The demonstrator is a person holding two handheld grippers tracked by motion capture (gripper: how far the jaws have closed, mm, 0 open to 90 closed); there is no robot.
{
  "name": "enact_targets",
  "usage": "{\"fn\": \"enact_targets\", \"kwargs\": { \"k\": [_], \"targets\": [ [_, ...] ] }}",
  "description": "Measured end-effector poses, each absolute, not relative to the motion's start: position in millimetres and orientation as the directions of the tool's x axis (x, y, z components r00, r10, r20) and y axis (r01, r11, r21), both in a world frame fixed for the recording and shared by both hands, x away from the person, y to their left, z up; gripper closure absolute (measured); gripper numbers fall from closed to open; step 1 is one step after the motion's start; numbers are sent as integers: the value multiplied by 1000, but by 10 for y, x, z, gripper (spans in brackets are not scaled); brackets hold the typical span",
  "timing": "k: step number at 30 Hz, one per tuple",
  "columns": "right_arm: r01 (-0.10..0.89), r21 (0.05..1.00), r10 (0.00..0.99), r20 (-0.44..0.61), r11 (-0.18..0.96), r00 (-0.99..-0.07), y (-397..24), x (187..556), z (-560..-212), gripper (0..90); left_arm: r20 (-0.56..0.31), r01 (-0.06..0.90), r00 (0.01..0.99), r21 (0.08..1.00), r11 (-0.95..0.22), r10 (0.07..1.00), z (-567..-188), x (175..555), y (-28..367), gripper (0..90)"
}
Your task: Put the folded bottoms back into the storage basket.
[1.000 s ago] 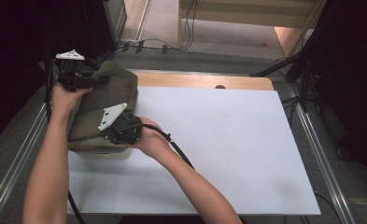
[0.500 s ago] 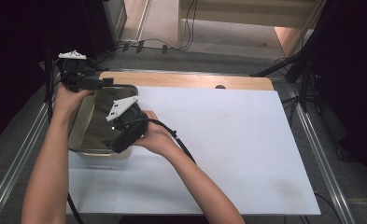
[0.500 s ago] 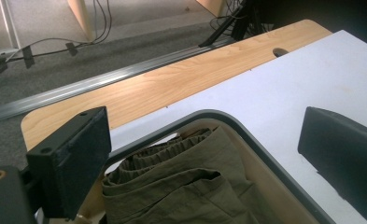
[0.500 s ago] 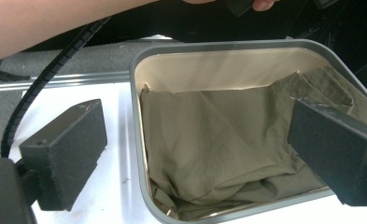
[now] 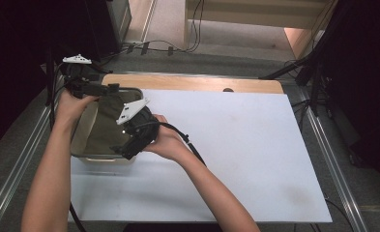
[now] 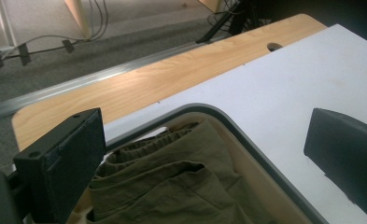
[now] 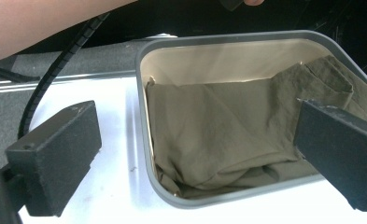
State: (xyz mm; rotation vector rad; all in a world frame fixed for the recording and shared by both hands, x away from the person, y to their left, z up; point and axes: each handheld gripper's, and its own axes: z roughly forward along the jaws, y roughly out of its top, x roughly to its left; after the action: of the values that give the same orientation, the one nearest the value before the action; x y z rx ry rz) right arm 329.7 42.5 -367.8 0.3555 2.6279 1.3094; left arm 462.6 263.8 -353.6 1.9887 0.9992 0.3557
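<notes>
At the far left, the left tool [image 5: 111, 89] hung over the far rim of the grey-rimmed cream plastic bin [image 5: 96, 157]; its jaws had just been opening and stood wide with nothing between them. The olive-green folded cloth garment [image 5: 106, 126] lay inside the bin, bunched toward its far side and slumped against the walls. Just to the right, the right tool [image 5: 125, 150] hovered at the bin's near right edge; its jaws had also just been opening, and gaped empty. The white worktop [image 5: 236, 145] stretched bare to the right. The drop seemed done; to finish well, both tools should probably lift straight up, jaws wide, so no fold snagged and dragged back over the rim.
</notes>
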Motion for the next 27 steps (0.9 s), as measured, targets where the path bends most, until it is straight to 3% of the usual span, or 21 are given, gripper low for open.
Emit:
{"fn": "enact_targets", "kwargs": {
  "k": [27],
  "targets": [
    [140, 825, 319, -51, 547, -946, -169, 3087, -3674, 0, -114, 472, 697, 816, -333, 708, -3539, 4284, 2306, 0]
  ]
}}
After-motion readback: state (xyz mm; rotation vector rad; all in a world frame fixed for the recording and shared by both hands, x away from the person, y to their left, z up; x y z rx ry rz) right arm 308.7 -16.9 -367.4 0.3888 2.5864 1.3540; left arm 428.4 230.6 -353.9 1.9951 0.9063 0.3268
